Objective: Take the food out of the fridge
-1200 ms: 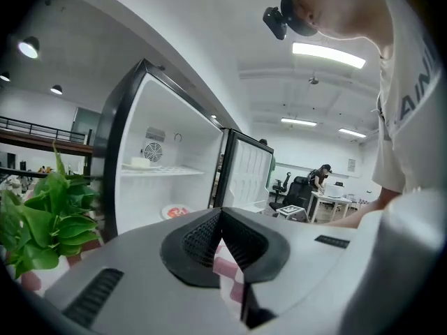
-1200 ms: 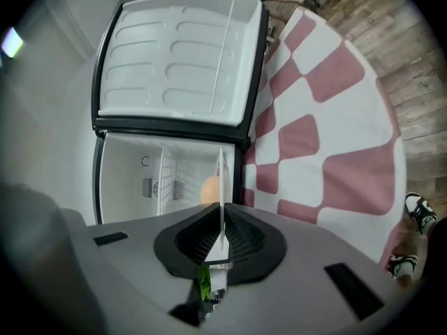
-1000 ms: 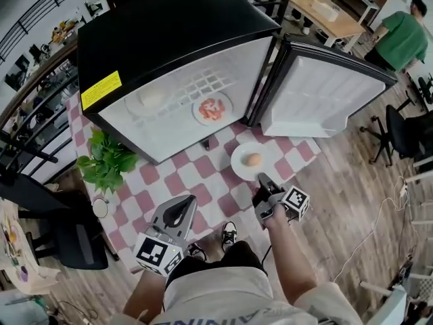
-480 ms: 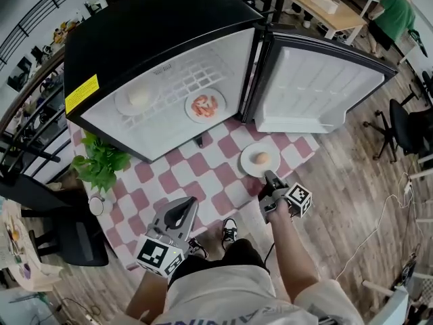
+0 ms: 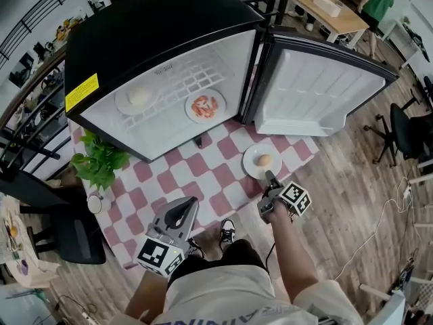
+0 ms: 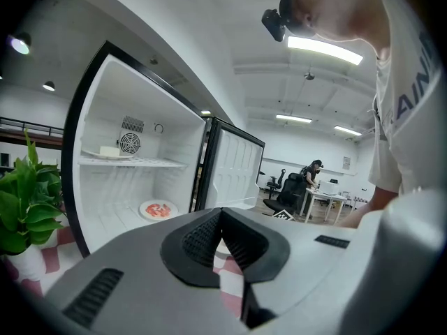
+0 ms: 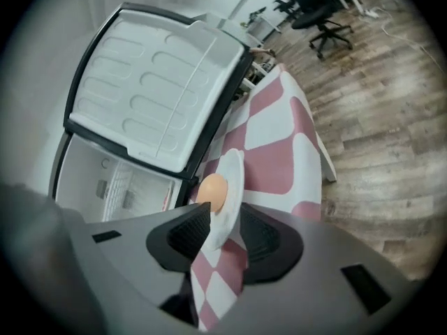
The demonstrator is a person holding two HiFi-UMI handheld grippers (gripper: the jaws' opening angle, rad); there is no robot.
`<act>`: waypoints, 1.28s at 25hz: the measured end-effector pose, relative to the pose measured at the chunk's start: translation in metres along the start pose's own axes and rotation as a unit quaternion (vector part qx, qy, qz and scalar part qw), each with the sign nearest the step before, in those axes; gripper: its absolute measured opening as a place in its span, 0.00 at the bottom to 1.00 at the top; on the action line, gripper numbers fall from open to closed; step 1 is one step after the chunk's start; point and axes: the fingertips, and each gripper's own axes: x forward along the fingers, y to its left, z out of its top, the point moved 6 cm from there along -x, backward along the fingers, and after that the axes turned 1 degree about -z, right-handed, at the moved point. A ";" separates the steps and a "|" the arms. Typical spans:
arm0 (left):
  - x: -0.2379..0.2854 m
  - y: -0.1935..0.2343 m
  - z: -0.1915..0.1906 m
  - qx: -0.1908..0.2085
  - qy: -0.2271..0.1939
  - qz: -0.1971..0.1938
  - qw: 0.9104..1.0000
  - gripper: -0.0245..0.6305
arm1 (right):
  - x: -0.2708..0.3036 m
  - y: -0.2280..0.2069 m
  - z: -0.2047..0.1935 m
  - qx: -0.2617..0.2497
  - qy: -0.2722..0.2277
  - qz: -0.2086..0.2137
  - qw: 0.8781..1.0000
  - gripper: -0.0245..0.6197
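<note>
**Egg plate set down on the bench; two dishes left in the fridge**

A bench under a red-and-white checked cloth [image 5: 216, 181] carries a small black fridge [image 5: 155, 39] at its far side. The fridge door [image 5: 318, 90] is swung wide to the right. Wooden floor, desks and office chairs lie beyond.

The right tool [image 7: 222, 215] has just been opening. Its jaws now stand a little apart around the near rim of a white plate [image 5: 256, 168], no longer pinching it. Compared with a second ago, the plate sits slightly further right, on the cloth in front of the open door. It appears to rest on the cloth, so the first item looks delivered. The tool probably only needs to draw back.

The plate is small, round and white, with one brown egg [image 5: 264, 160] near its middle. The egg lies loose and could roll if the rim is knocked.

The left tool [image 6: 222, 212], pressed together and empty, is over the near edge of the bench and points at the fridge. Inside, a plate of red food [image 5: 205, 105] sits on the fridge floor. A plate with a pale lump [image 5: 138, 98] sits on the wire shelf to its left.
</note>
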 end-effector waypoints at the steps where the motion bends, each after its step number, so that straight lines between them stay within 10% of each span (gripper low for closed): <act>1: 0.000 0.001 0.000 -0.001 0.000 0.003 1.000 0.05 | 0.001 0.003 0.000 -0.033 0.005 -0.008 0.999 0.25; 6: -0.005 0.004 0.000 -0.002 0.002 0.009 1.000 0.05 | 0.005 0.009 -0.005 -0.183 0.043 -0.039 0.981 0.38; 18: -0.019 0.008 -0.003 0.001 0.007 0.014 1.000 0.05 | 0.006 0.008 -0.029 -0.453 0.147 -0.113 0.872 0.47; 23: -0.030 0.010 0.000 0.003 0.004 0.020 1.000 0.05 | -0.003 -0.001 -0.029 -0.432 0.137 -0.147 0.879 0.45; 26: -0.038 0.013 0.003 0.005 -0.002 0.025 1.000 0.05 | -0.015 0.003 -0.028 -0.407 0.111 -0.162 0.892 0.22; 32: -0.056 0.019 0.013 0.012 -0.022 0.032 0.999 0.05 | -0.037 0.055 -0.037 -0.371 0.052 -0.054 0.925 0.07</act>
